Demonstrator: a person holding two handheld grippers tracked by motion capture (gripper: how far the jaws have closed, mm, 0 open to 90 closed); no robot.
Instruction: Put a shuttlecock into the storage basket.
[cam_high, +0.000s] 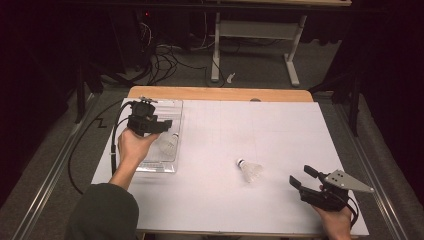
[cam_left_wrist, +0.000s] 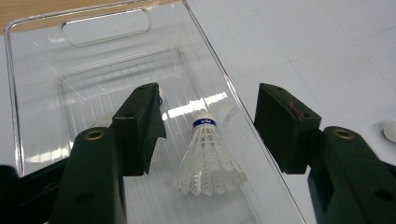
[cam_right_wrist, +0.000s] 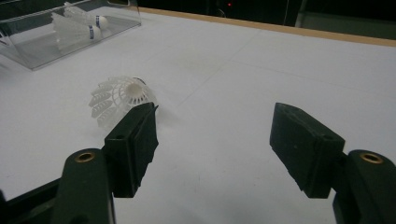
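One white shuttlecock (cam_left_wrist: 205, 158), blue-banded cork, in clear tray (cam_left_wrist: 37, 56) | left claw (cam_left_wrist: 210, 126) wide, empty

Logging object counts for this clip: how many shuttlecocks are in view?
3. Two lie in the clear tray: one shuttlecock under the open left gripper, another behind it, partly hidden. The third shuttlecock lies on the table.
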